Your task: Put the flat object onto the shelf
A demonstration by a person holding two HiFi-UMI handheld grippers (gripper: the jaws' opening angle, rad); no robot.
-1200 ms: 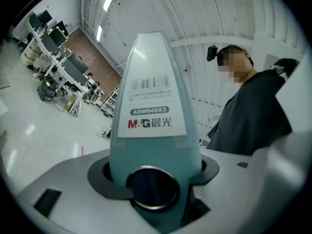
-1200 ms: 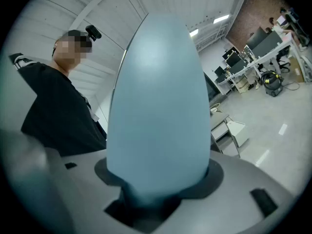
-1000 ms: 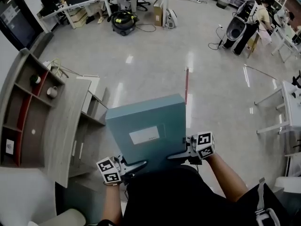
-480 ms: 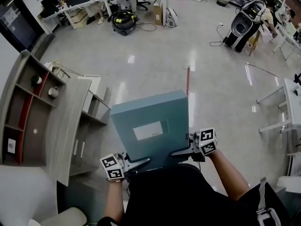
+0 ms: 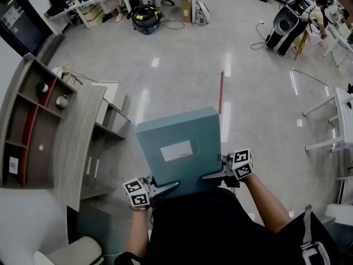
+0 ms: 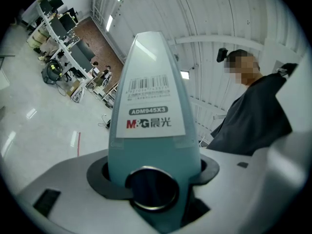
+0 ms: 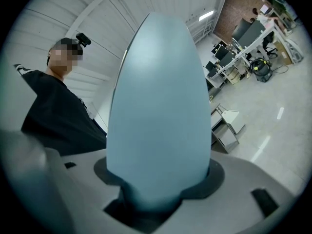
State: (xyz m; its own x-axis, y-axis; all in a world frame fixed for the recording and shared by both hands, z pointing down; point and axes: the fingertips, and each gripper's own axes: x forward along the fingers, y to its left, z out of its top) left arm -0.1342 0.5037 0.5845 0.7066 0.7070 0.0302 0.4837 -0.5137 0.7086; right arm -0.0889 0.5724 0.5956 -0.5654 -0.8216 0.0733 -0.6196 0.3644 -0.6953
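A flat teal file box with a white label is carried level in front of me, gripped at its near edge from both sides. My left gripper is shut on its near left corner and my right gripper on its near right corner. In the left gripper view the box's spine with its barcode label and ring hole fills the jaws of the left gripper. In the right gripper view the plain box edge sits in the right gripper. The grey wooden shelf stands to the left.
The shelf's compartments hold a cup and a dark round object. A red strip lies on the glossy floor ahead. A vacuum cleaner and desks stand at the back, white tables at the right.
The box and both grippers have shifted slightly rightward and up in the head view. Both grips hold as before.
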